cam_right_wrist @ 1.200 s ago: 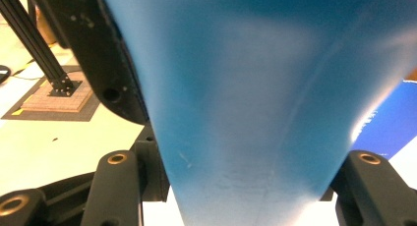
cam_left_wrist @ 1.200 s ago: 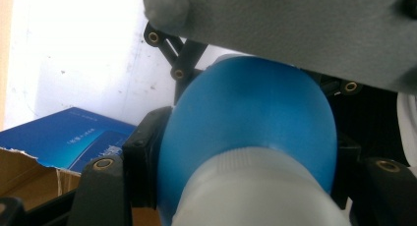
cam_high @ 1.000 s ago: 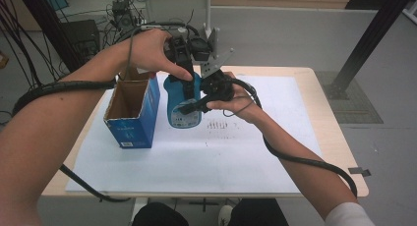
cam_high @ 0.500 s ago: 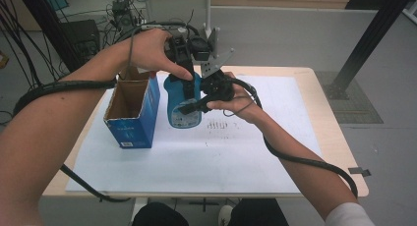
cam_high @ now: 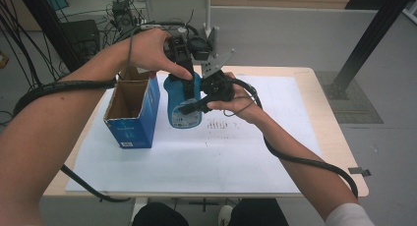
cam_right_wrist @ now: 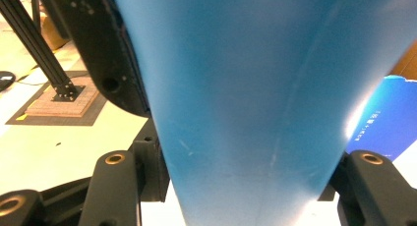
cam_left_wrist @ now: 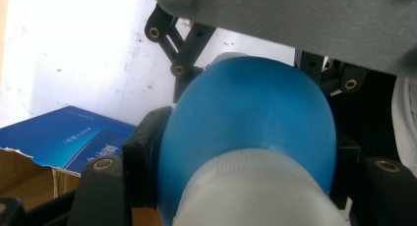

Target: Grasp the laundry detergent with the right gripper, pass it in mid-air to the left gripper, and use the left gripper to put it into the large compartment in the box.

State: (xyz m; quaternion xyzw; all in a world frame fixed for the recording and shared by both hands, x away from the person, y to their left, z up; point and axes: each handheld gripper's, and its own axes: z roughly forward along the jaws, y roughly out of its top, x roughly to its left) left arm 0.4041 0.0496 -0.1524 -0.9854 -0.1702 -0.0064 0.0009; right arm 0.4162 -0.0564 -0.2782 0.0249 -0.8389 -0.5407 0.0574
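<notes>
I hold the blue bottle (cam_high: 183, 105) upright on the white paper sheet (cam_high: 196, 152) that covers the table (cam_high: 314, 88), just to the right of the open cardboard box (cam_high: 132, 110). Its long axis runs straight up from the table — base down on the sheet, the white neck (cam_left_wrist: 255, 196) at the top, pointing up toward my left hand.

My left gripper (cam_high: 186, 69) comes down from above and is clamped on the bottle near its top; in the left gripper view the black jaws press on either side of the blue shoulder (cam_left_wrist: 251, 118), with the box below at the left edge.

My right gripper (cam_high: 194, 105) comes in level from the right and is clamped across the bottle's body, lower down — in the right gripper view the blue wall (cam_right_wrist: 246, 98) rises between the two jaws, whose pads sit against it on both sides. The box stands close beside the bottle; I cannot tell whether they touch.
</notes>
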